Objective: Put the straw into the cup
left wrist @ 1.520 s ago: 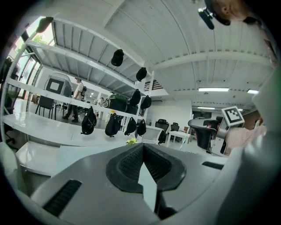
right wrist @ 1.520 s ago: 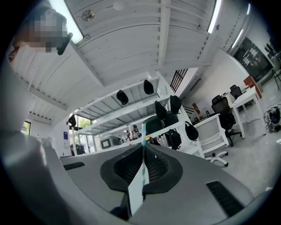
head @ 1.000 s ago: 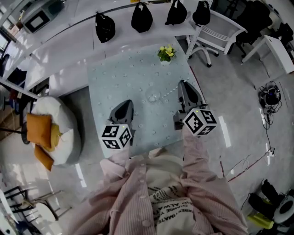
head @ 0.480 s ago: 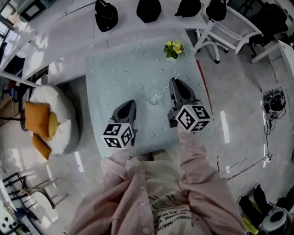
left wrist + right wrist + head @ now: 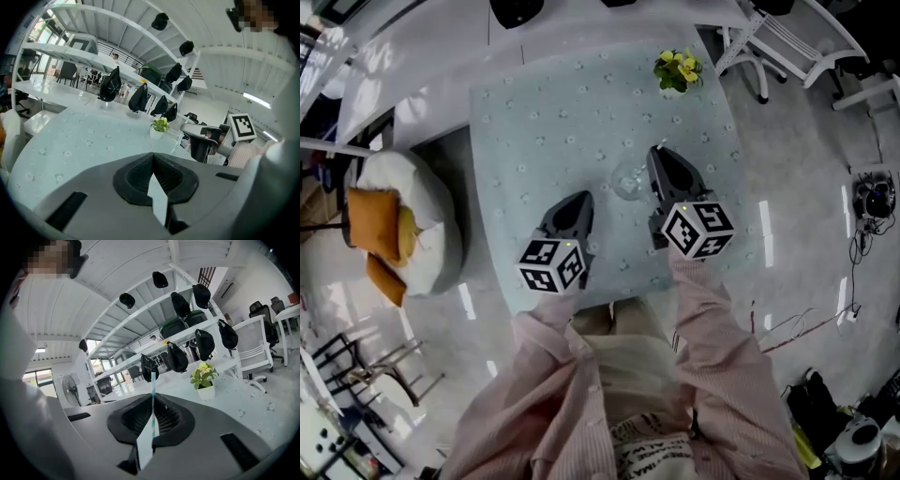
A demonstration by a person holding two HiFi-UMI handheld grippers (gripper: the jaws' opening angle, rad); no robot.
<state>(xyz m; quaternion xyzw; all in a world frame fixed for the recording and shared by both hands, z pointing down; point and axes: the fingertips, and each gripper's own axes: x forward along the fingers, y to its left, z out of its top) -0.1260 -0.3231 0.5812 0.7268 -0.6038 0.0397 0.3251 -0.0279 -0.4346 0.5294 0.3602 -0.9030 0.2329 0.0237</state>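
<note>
**Both grippers close on the cup, straw still pinched**

At the left of the table (image 5: pixel 534 122), the left gripper (image 5: pixel 577 202) has come nearer the middle than it was a second ago. Its tip now sits near the cup (image 5: pixel 627 178), down and to the left of it, but not touching. In its own view the jaws (image 5: pixel 153 157) meet with nothing between them, so it is closed and empty. It looks set to steady the cup if needed, though it has no hold on it.

The cup stands upright and clear in the middle of the cloth, and nothing can be seen in it yet.

Just right of the cup, the right gripper (image 5: pixel 660 156) has drawn in, so its tip is now right beside the rim. A second ago the straw could be seen from the head view, slanting out from this gripper toward the cup. Now that view no longer shows it, probably because the gripper hides it. The right gripper view settles where it is: the striped straw (image 5: pixel 152 383) stands upright between the closed jaws (image 5: pixel 153 397), clamped low down, with its upper end poking above them.

Further right, the plant (image 5: pixel 677 70) stands well clear at the table's far corner.

The approach seems almost done. What remains is to line the straw's free end over the mouth, lower it in, and let go. The straw's tip cannot be checked against the rim from these views.
</note>
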